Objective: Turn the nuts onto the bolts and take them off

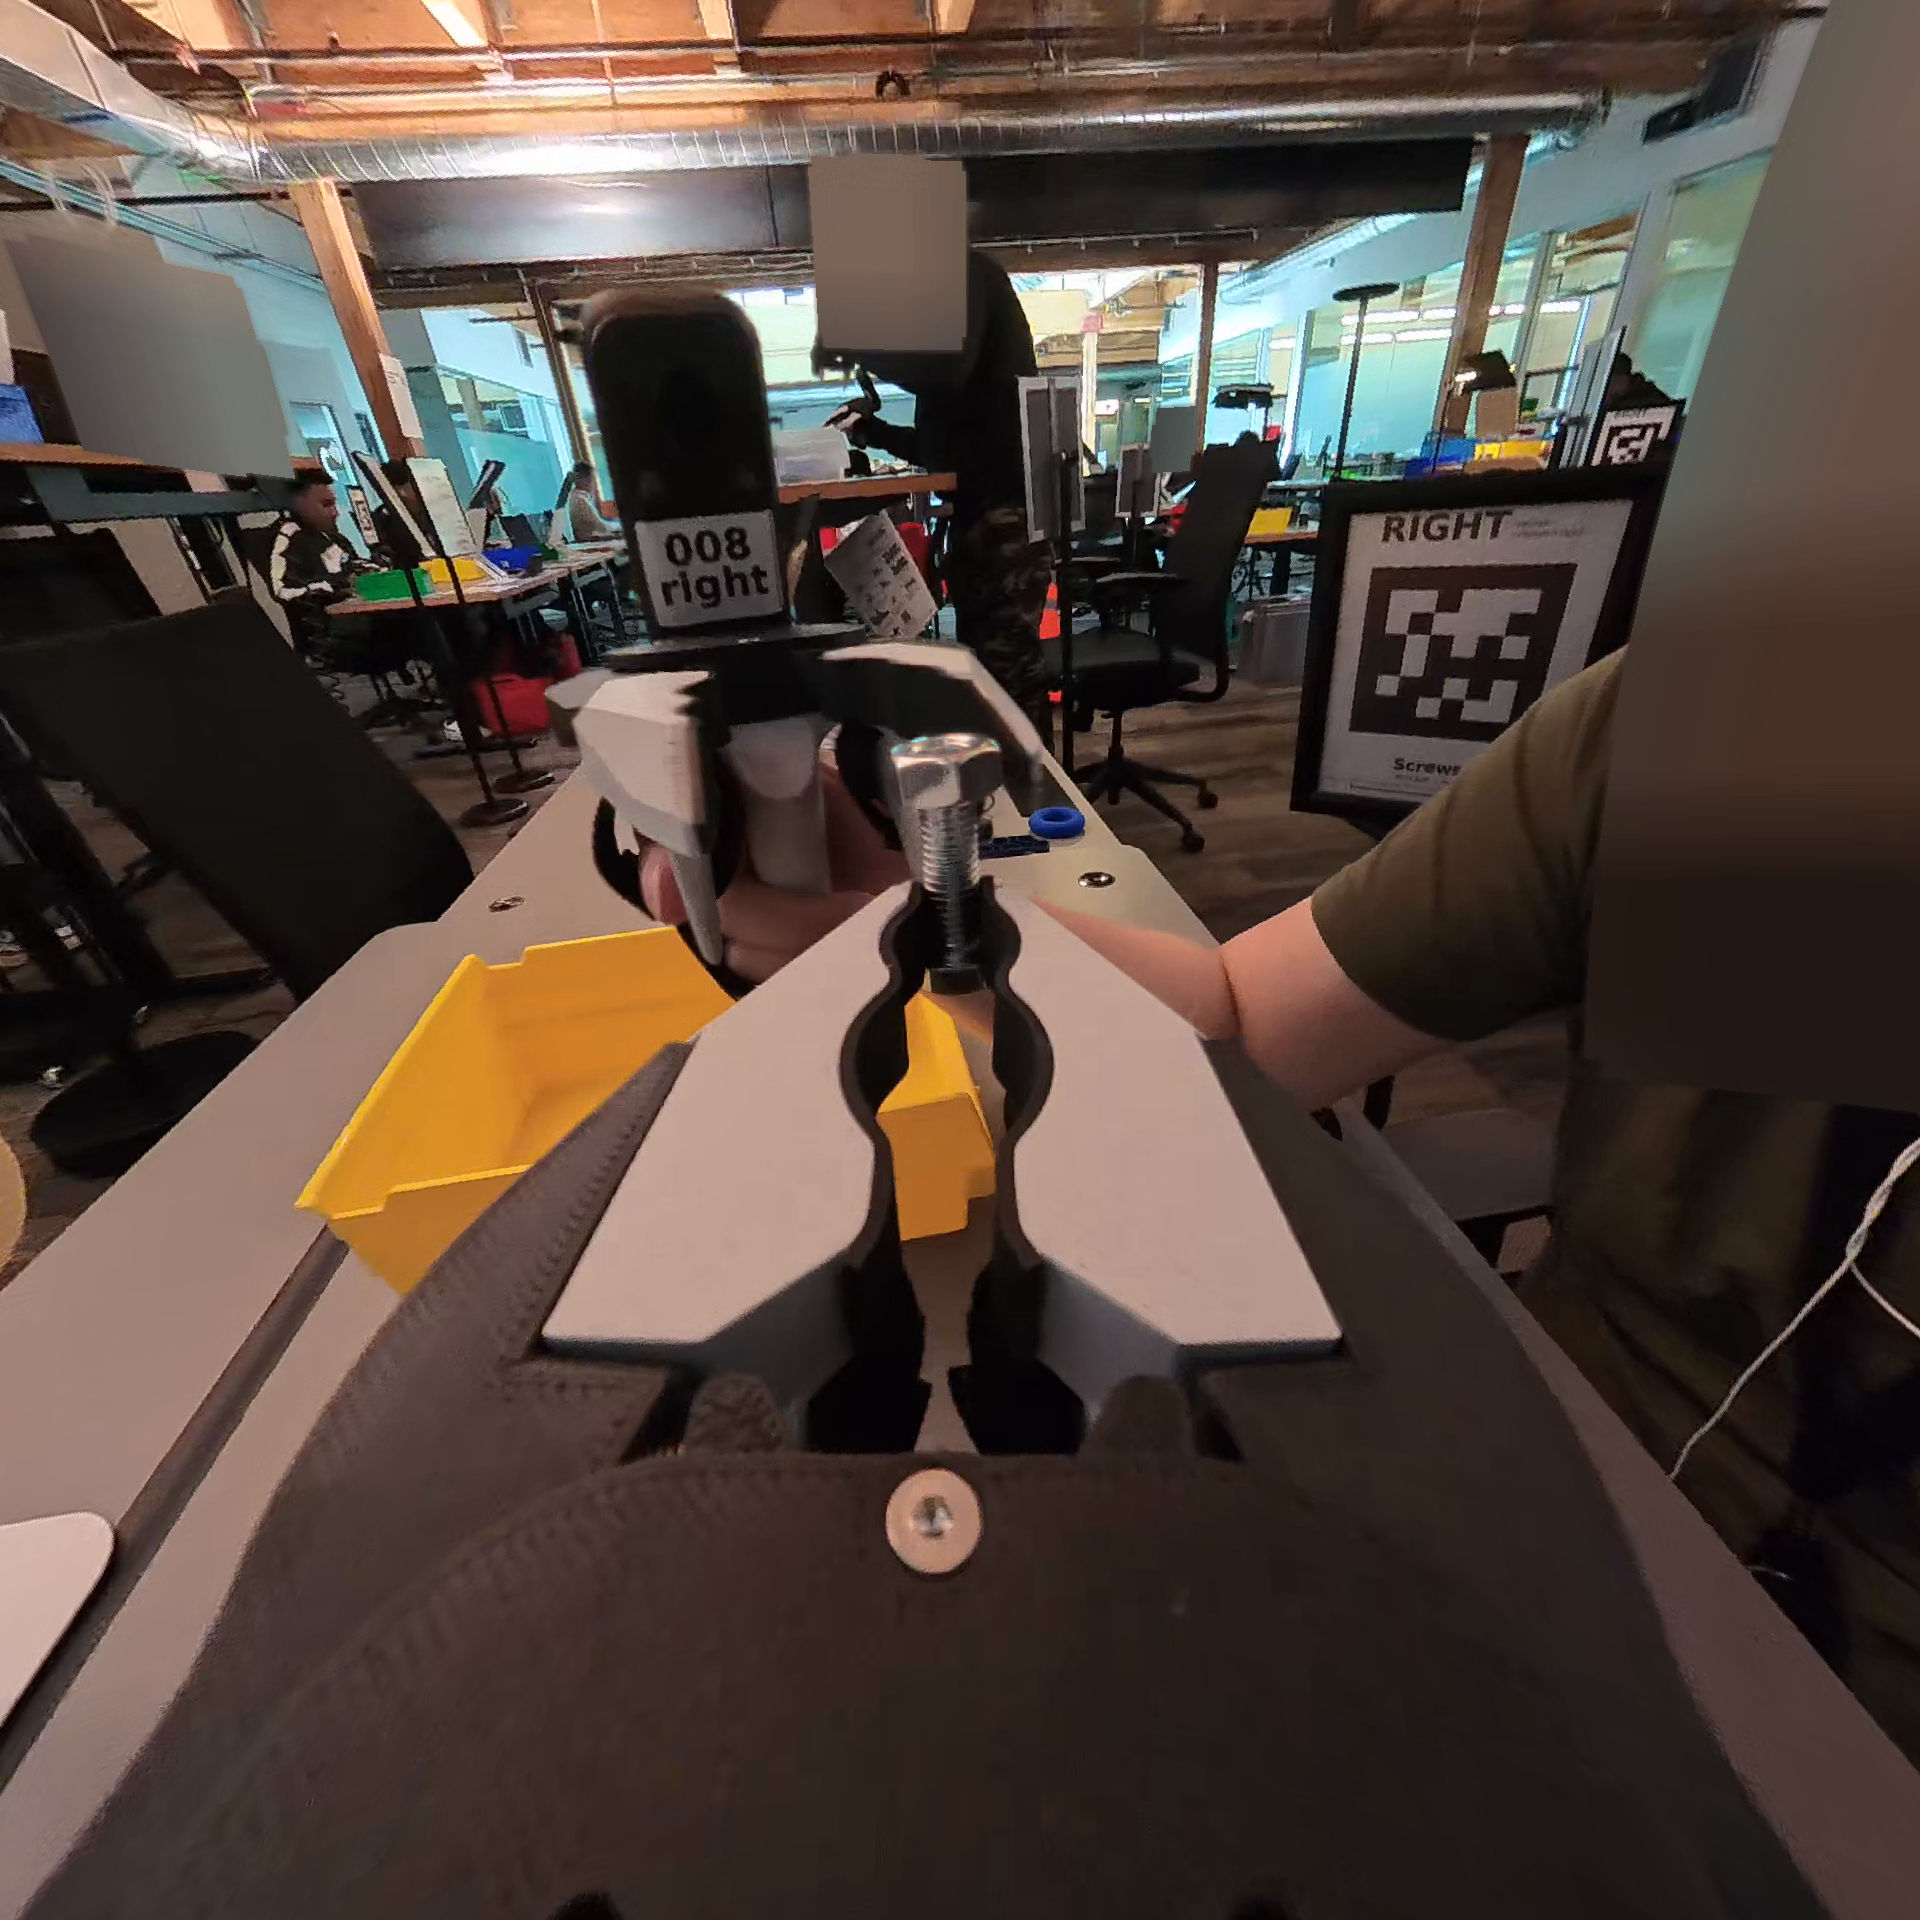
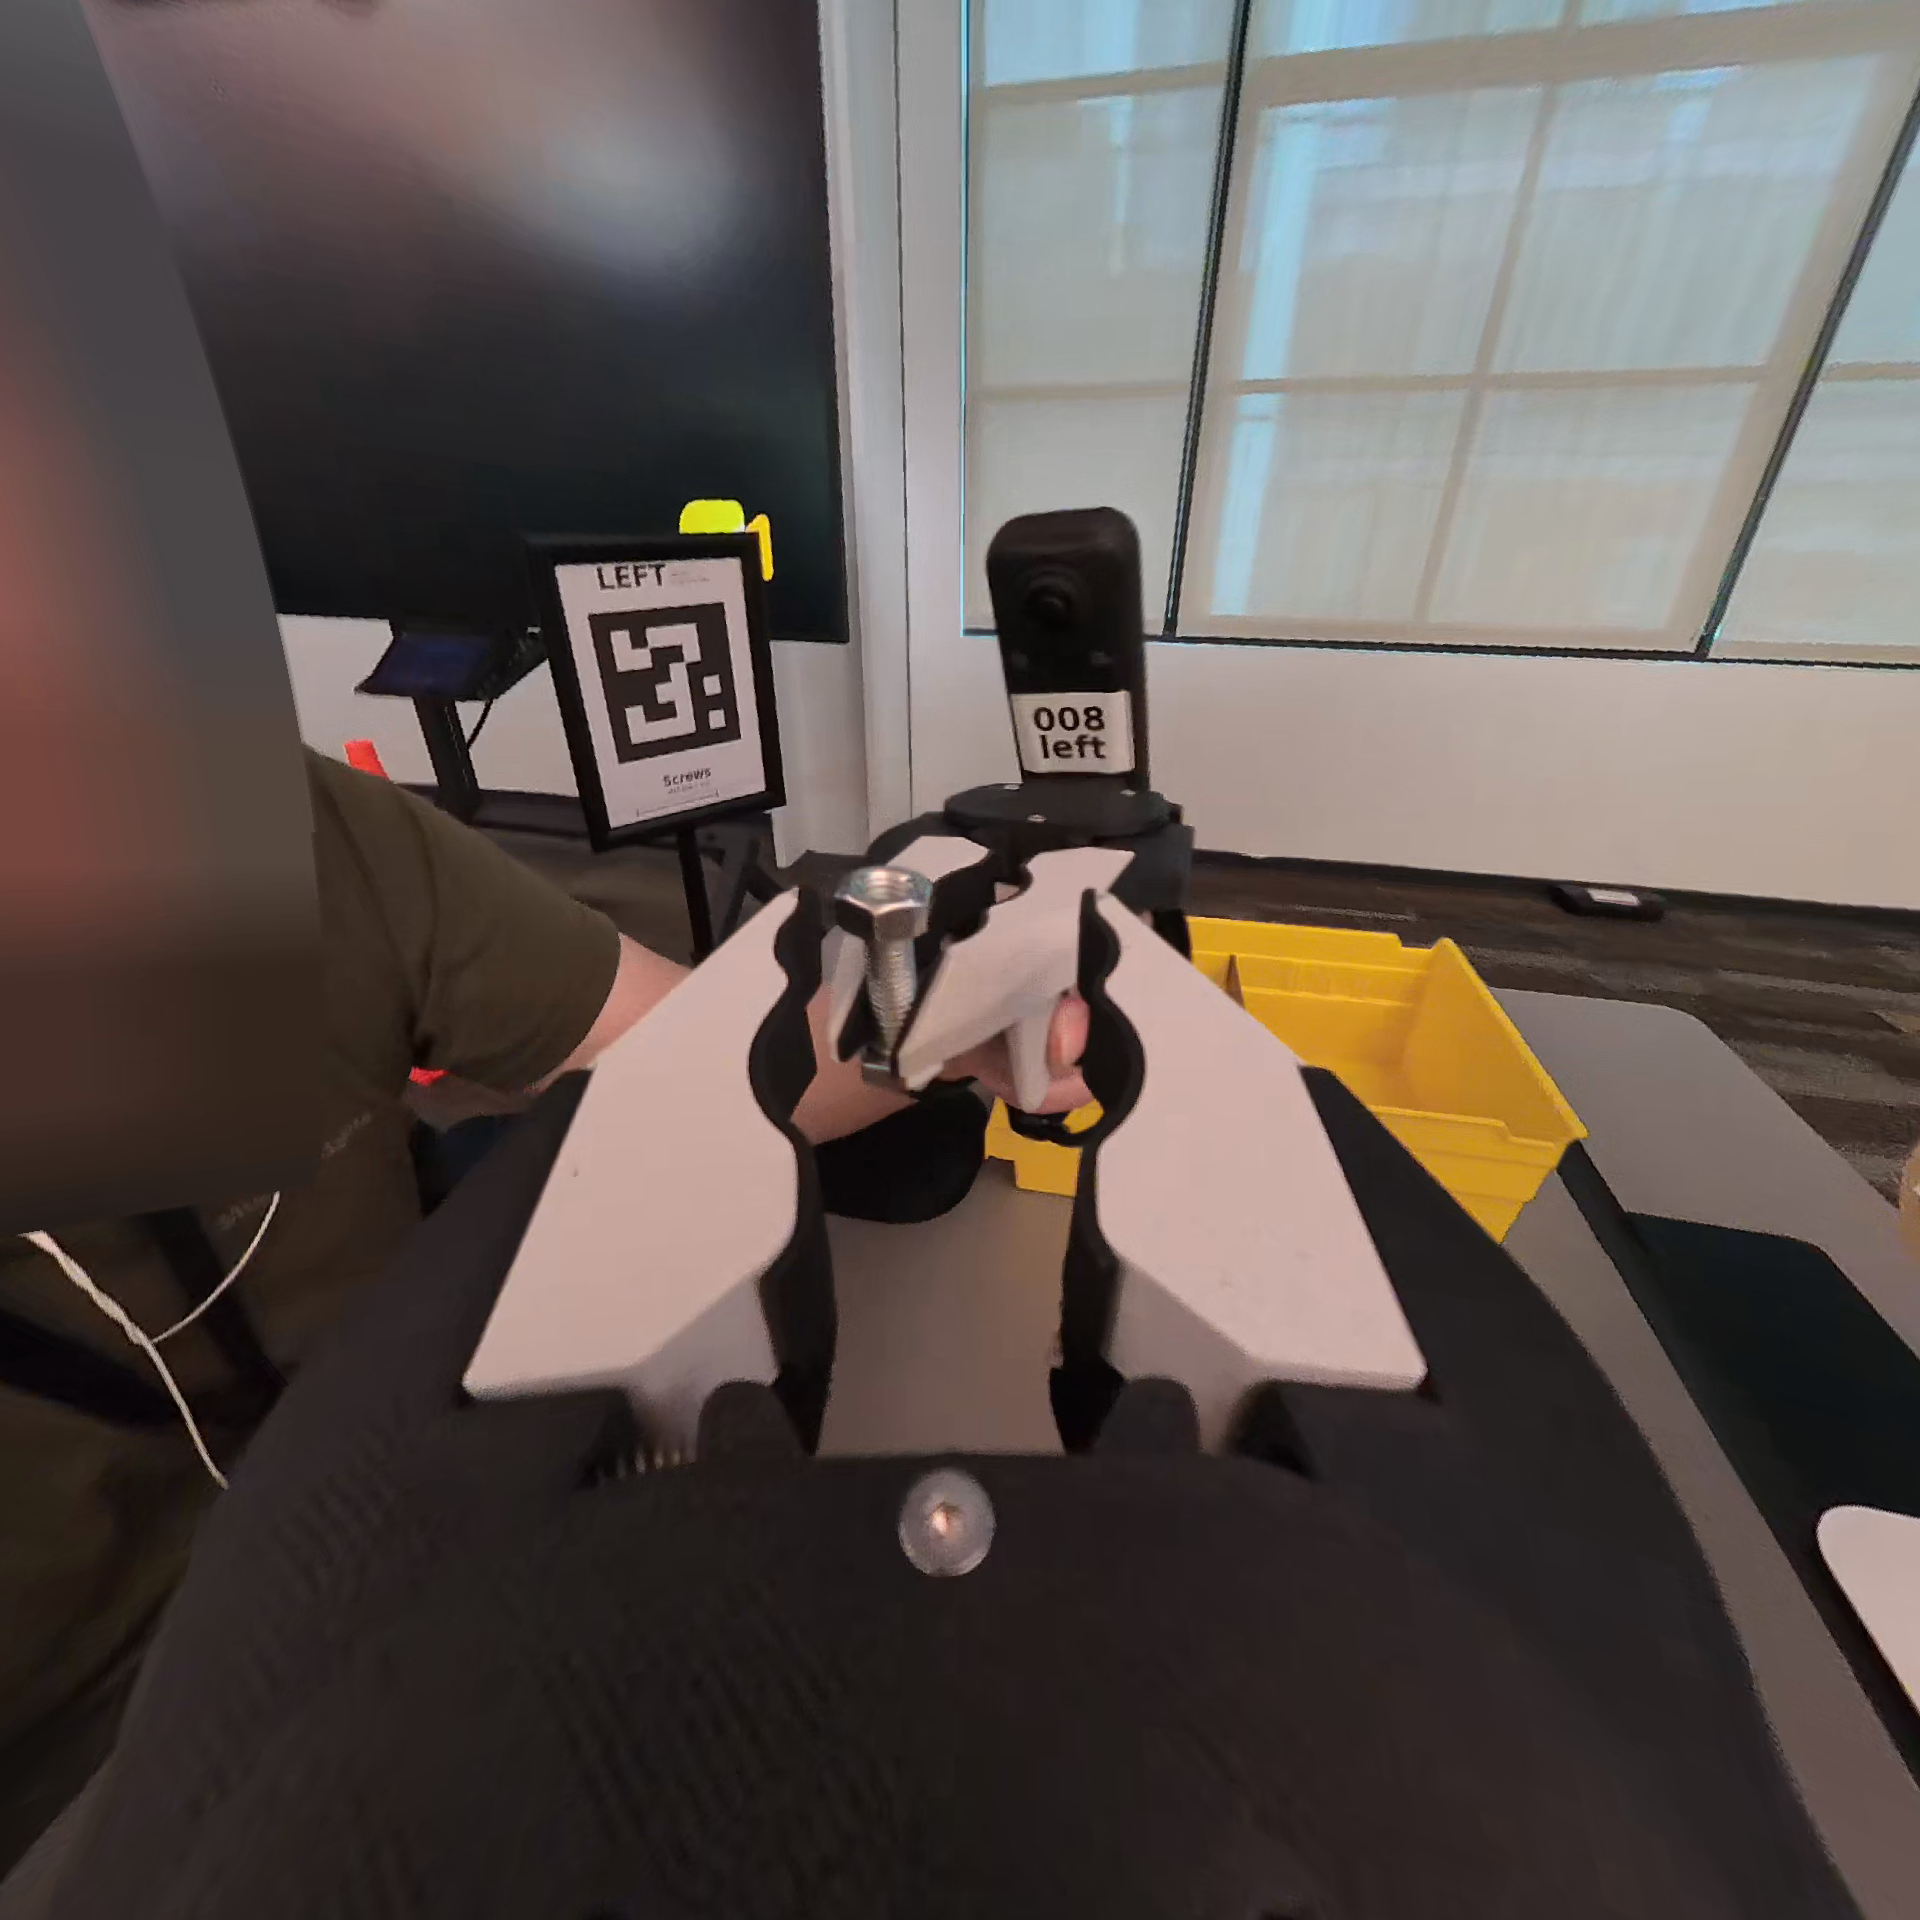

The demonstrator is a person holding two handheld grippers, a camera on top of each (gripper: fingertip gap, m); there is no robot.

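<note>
Clamping the bolt (image 1: 943,847) upright by its threaded shank, your left gripper (image 1: 951,940) holds it above the yellow bin (image 1: 499,1081); your right gripper (image 2: 940,997) faces it, jaws apart.

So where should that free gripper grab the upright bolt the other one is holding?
The hex head. The bolt stands upright, lower threads clamped in the left gripper, so only the top is free. The head's flat sides would probably suit the jaws of the open right gripper, coming in level from its own side.
</note>
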